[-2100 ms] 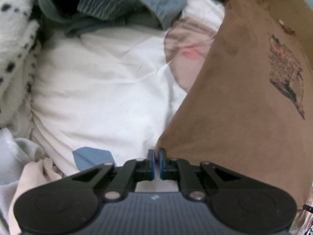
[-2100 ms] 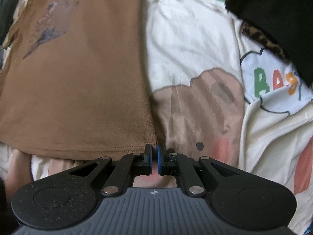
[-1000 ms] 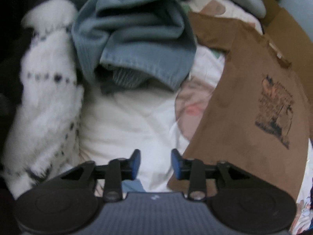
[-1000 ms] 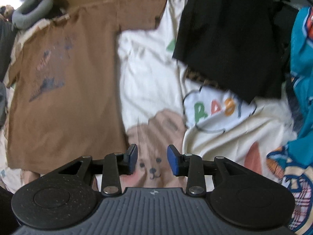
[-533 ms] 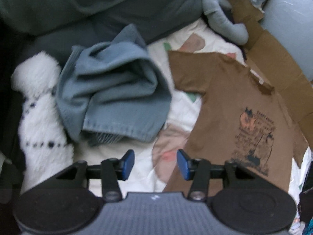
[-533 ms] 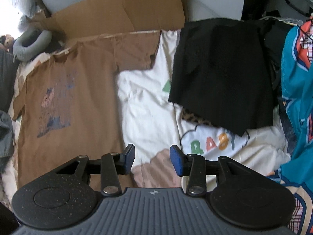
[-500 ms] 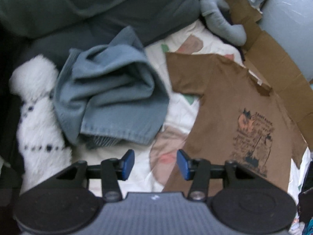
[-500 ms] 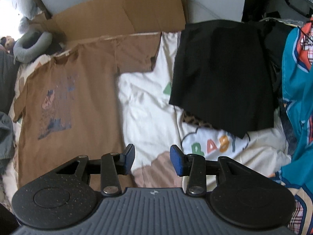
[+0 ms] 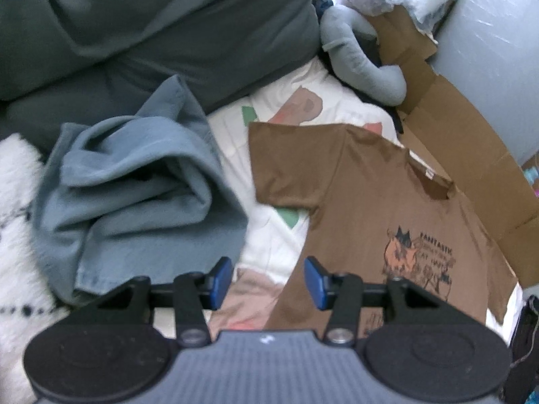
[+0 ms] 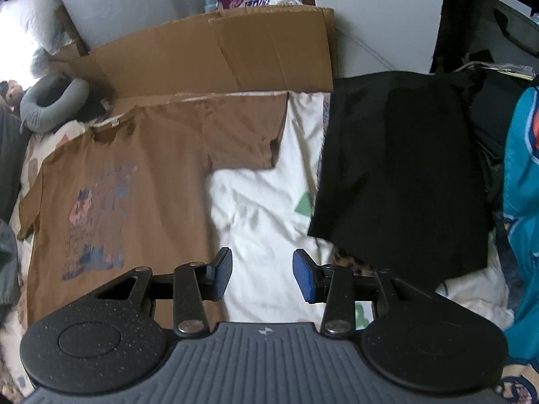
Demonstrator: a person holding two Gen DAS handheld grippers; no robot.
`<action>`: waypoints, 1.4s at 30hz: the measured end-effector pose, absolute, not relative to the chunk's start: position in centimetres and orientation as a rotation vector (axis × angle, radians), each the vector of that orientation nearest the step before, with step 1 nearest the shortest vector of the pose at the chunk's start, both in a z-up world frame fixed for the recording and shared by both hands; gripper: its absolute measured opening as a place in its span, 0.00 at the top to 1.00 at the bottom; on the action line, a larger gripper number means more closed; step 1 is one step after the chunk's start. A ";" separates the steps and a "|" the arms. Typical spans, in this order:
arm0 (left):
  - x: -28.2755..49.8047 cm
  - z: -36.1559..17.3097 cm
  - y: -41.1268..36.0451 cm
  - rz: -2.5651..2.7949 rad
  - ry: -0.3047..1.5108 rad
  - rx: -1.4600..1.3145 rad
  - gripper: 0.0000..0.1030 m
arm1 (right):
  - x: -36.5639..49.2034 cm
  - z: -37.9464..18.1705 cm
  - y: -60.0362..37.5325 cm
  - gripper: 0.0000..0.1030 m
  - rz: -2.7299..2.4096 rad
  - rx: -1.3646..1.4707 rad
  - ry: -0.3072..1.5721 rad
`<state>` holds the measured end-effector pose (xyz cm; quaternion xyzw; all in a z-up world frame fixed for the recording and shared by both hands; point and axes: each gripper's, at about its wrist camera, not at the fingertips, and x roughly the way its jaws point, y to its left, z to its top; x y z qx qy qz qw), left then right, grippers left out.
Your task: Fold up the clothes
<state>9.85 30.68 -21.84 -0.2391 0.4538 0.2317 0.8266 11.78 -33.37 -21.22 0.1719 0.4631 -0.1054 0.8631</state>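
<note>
Brown T-shirt lies flat beyond both empty claws: left closing, right parted

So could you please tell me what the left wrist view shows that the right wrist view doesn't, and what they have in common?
Only the left wrist view shows the crumpled blue garment, the dark green bedding and the fluffy white blanket. Only the right wrist view shows the flat black garment and the teal fabric. Both show the brown T-shirt spread flat, the cardboard, the grey neck pillow and the white printed sheet.
</note>
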 end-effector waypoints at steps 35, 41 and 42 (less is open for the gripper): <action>21.6 -39.4 35.3 0.499 0.885 -0.290 0.80 | 28.9 -32.9 -28.7 0.55 -0.022 0.146 0.939; 21.3 -39.7 34.7 0.467 0.879 -0.240 0.79 | 31.2 -33.8 -27.2 0.55 0.038 0.138 0.955; 21.2 -39.7 34.6 0.468 0.875 -0.242 0.79 | 31.3 -33.9 -26.8 0.55 0.057 0.133 0.959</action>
